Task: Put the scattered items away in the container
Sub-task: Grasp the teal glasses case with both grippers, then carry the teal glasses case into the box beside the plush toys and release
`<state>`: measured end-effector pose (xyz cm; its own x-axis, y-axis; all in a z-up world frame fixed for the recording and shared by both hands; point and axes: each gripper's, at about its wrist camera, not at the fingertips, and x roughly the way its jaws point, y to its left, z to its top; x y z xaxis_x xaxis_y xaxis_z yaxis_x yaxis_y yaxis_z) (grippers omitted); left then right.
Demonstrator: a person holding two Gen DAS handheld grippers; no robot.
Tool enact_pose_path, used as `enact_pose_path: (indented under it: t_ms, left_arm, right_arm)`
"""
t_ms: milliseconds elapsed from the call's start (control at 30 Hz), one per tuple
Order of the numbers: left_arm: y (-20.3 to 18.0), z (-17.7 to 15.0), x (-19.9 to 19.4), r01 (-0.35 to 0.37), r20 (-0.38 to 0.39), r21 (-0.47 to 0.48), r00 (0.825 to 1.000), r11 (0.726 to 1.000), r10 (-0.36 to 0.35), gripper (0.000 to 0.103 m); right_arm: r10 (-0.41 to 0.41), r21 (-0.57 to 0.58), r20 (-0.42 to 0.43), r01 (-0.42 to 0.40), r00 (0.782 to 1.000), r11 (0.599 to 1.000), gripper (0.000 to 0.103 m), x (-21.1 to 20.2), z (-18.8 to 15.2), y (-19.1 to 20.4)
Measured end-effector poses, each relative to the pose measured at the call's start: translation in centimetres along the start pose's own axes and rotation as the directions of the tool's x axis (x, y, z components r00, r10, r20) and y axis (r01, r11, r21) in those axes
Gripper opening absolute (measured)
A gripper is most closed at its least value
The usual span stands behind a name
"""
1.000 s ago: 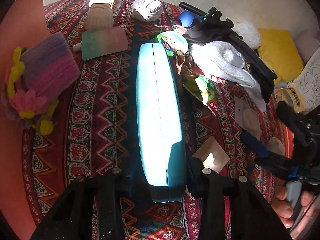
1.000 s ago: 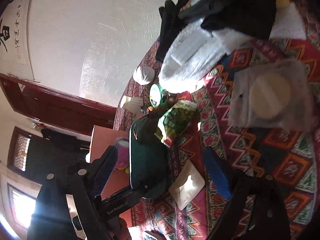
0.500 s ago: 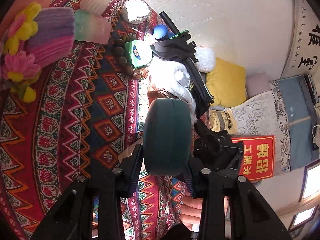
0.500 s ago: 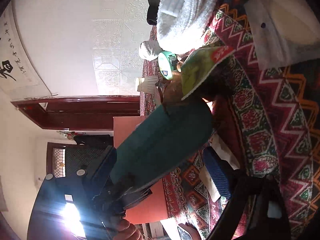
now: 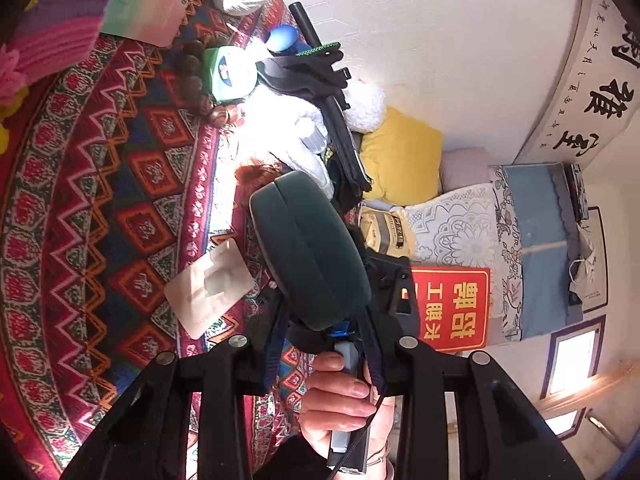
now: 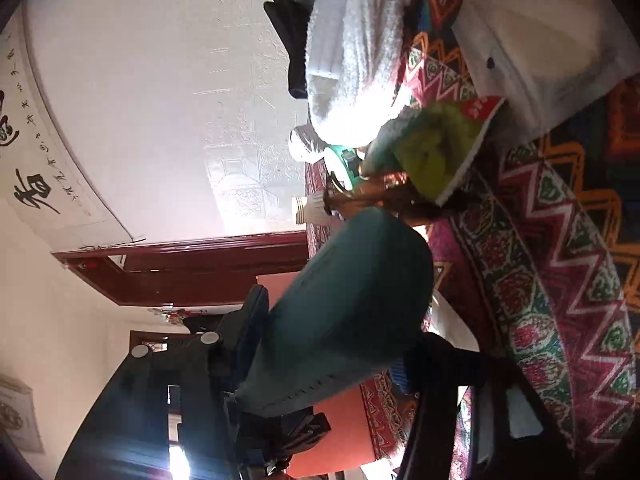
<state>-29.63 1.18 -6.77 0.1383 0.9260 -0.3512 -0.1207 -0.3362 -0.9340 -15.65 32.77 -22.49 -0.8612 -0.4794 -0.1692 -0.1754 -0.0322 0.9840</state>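
Observation:
A dark teal hard case (image 5: 308,256) is off the patterned cloth (image 5: 100,200) and tilted up. My left gripper (image 5: 320,316) is shut on its near end, jaws still closing a little, pads pressing both sides. In the right wrist view the case (image 6: 352,304) lies across my right gripper (image 6: 332,340), whose jaws are closing; both blue pads touch its edges. A hand (image 5: 340,396) holds the right gripper's handle just behind the case. The orange container (image 6: 340,428) shows behind the case in the right wrist view.
On the cloth lie a pale sachet (image 5: 208,292), a green-and-white tin (image 5: 230,72), brown beads (image 5: 196,80), a white towel (image 5: 288,128), black gloves (image 5: 308,72), a knitted purple-pink piece (image 5: 60,28) and a green snack packet (image 6: 440,148). A clear bag (image 6: 532,40) lies further right.
The case lay flat on the cloth; my left gripper has lifted it and tipped it upward. My right gripper came in around the case and its jaws narrowed onto it.

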Motion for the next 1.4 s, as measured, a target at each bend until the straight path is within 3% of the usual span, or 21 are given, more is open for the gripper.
enact_pose_path:
  t_ms: [100,200,367,433,500,567,633,667,733,833,900,967,1033,1133,1167,1200,1233,1333,1400]
  left_arm:
    - [-1.2,-0.2,-0.6,0.026,0.013,0.034,1.0,0.999,-0.027,0.031]
    - [-2.6,-0.4,-2.3,0.048,0.041,0.077,0.998,0.996,-0.051,0.031]
    - [-4.2,-0.9,-6.9,0.082,0.116,0.129,0.988,0.988,-0.097,0.031]
    - [-4.7,-1.2,-9.5,0.07,0.158,0.15,0.983,0.986,-0.094,0.031]
    - [-5.3,-1.3,-12.9,0.01,0.222,0.172,0.974,0.985,-0.048,0.034]
    - [-6.0,-1.8,-17.1,-0.11,0.323,0.18,0.945,0.977,0.047,0.041]
    - [-6.2,-2.6,-21.8,-0.259,0.447,0.151,0.878,0.954,0.168,0.056]
    - [-6.0,-3.0,-24.1,-0.298,0.498,0.126,0.844,0.946,0.2,0.065]
    - [-5.0,-3.6,-28.2,-0.325,0.579,0.069,0.783,0.943,0.228,0.069]
    - [-3.0,-4.0,-32.2,-0.314,0.639,-0.009,0.729,0.95,0.246,0.07]
    - [-1.8,-3.8,-33.4,-0.326,0.648,-0.055,0.707,0.944,0.282,0.07]
    - [-0.9,-3.5,-33.8,-0.316,0.64,-0.078,0.711,0.946,0.29,0.07]
    - [-0.4,-3.2,-33.8,-0.317,0.632,-0.093,0.714,0.944,0.301,0.07]
    - [-0.3,-2.9,-33.1,-0.348,0.622,-0.105,0.708,0.931,0.335,0.07]
    - [-0.4,-2.6,-32.6,-0.358,0.618,-0.105,0.708,0.928,0.342,0.07]
    - [-0.4,-2.4,-32.3,-0.369,0.613,-0.104,0.708,0.924,0.352,0.071]
    - [-0.5,-2.1,-32.1,-0.381,0.608,-0.103,0.707,0.919,0.362,0.071]
    - [-1.0,-1.6,-30.9,-0.424,0.59,-0.094,0.705,0.901,0.393,0.072]
    - [-1.3,-1.5,-30.0,-0.454,0.576,-0.082,0.705,0.887,0.414,0.072]
  right_arm:
    - [0.007,-0.059,0.037,-0.004,0.999,0.998,0.049,-0.9,-0.2,1.8]
    - [0.065,-0.085,0.054,-0.06,0.996,0.995,0.046,-1.0,-0.7,3.6]
    - [0.165,-0.129,0.018,-0.161,0.986,0.978,0.041,0.0,-2.6,7.2]
    - [0.183,-0.173,-0.011,-0.182,0.983,0.968,0.039,1.3,-3.8,9.6]
    - [0.201,-0.211,-0.048,-0.206,0.979,0.956,0.038,2.9,-4.8,11.9]
    - [0.175,-0.257,-0.097,-0.195,0.98,0.946,0.037,5.5,-5.9,14.6]
    - [0.114,-0.325,-0.137,-0.153,0.984,0.933,0.037,7.9,-7.0,17.2]
    - [0.074,-0.375,-0.155,-0.128,0.985,0.918,0.037,9.3,-7.7,18.7]
    - [-0.024,-0.491,-0.185,-0.071,0.982,0.868,0.037,12.1,-9.2,21.2]
    - [-0.174,-0.608,-0.256,-0.019,0.951,0.794,0.037,16.5,-12.1,23.2]
    - [-0.27,-0.655,-0.293,0.013,0.917,0.755,0.037,19.3,-14.2,23.1]
    - [-0.402,-0.722,-0.294,0.074,0.867,0.688,0.037,22.1,-16.2,22.7]
    - [-0.537,-0.808,-0.202,0.17,0.819,0.564,0.037,24.6,-17.7,22.3]
    - [-0.677,-0.901,0.046,0.324,0.734,0.29,0.043,27.8,-18.4,22.0]
    - [-0.674,-0.911,0.122,0.352,0.729,0.216,0.049,28.4,-18.4,22.3]
    - [-0.644,-0.911,0.182,0.373,0.743,0.173,0.07,28.4,-18.3,22.9]
    - [-0.603,-0.907,0.232,0.394,0.763,0.149,0.085,27.9,-18.1,23.6]
    - [-0.49,-0.898,0.311,0.42,0.815,0.129,0.086,24.8,-17.6,25.6]
    - [-0.451,-0.894,0.307,0.417,0.838,0.166,0.086,22.0,-16.9,25.8]
